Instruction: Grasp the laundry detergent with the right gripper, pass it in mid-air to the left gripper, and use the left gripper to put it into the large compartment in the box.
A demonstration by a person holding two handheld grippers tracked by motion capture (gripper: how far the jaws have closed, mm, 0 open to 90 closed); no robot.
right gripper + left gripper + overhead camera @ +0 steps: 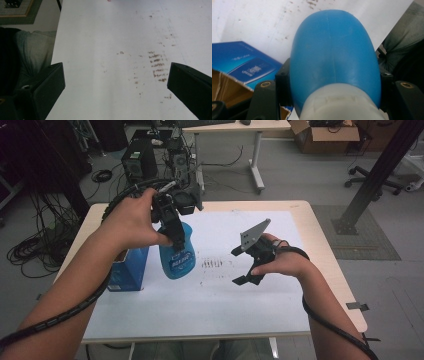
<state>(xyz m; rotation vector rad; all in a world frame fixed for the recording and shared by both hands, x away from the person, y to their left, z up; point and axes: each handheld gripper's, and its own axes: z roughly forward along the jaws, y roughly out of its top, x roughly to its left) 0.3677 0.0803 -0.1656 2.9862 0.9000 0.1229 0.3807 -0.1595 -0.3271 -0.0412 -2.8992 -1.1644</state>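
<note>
A blue plastic bottle [176,257] with a white neck hangs over the white table sheet [225,310], and my left gripper [174,237] is shut on its upper part. In the left gripper view the bottle [334,55] bulges out between the two black jaws, its white neck nearest the camera. My right gripper [240,266] hovers to the bottle's right, open with nothing between its jaws, pointing left and down. In the right gripper view my right gripper [115,82] looks onto brown smudges [156,66] on the sheet.
A blue cardboard box [127,267] with an open flap [227,87] stands at the table's left edge, close beside the bottle. Brown marks [212,264] stain the sheet's middle. Behind the table are computer towers [140,160], a desk and a black metal post [380,170].
</note>
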